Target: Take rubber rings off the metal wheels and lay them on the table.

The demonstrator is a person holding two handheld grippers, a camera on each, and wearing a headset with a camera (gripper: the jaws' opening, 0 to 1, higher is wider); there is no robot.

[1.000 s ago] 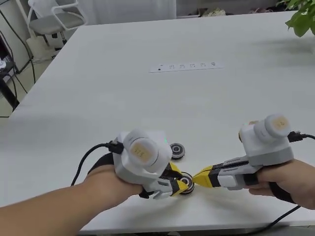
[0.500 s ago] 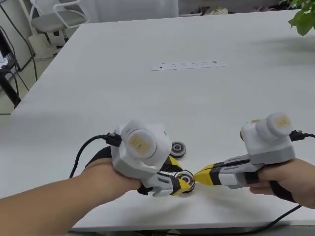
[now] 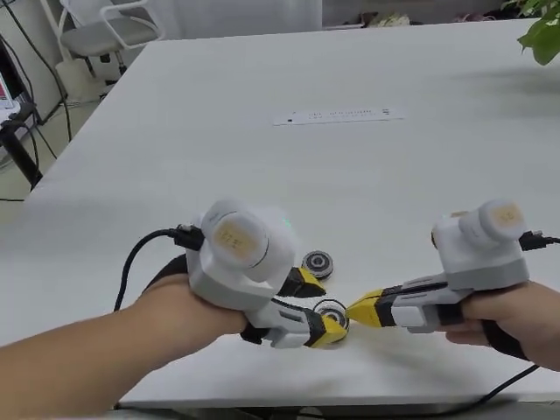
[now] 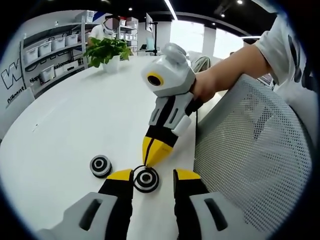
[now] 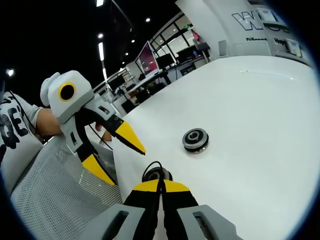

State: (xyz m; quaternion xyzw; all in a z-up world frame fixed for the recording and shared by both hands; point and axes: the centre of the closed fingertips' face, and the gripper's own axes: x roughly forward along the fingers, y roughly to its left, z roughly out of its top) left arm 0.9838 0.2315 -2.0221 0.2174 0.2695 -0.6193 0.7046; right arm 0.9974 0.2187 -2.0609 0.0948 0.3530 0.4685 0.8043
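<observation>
A small metal wheel (image 3: 332, 312) lies near the table's front edge, between the spread jaws of my open left gripper (image 3: 324, 306). In the left gripper view the wheel (image 4: 146, 179) sits close to the left yellow jaw of that gripper (image 4: 152, 176). My right gripper (image 3: 353, 311) comes in from the right, shut, its tips at the wheel's rim. A thin black rubber ring (image 5: 155, 168) loops up from the wheel (image 5: 156, 176) right at those shut tips (image 5: 161, 184). A second wheel (image 3: 317, 262), with its black ring on, lies just behind on the table.
A white power strip (image 3: 339, 115) lies mid-table. A green plant (image 3: 541, 31) stands at the far right corner and a white chair (image 3: 105, 26) beyond the far left. The table's front edge (image 3: 350, 398) is close below the grippers. A mesh chair back (image 4: 250, 150) is behind me.
My left gripper's jaws, closed around the wheel before, have spread apart and its body has lifted a little. The right gripper stays at the wheel.
</observation>
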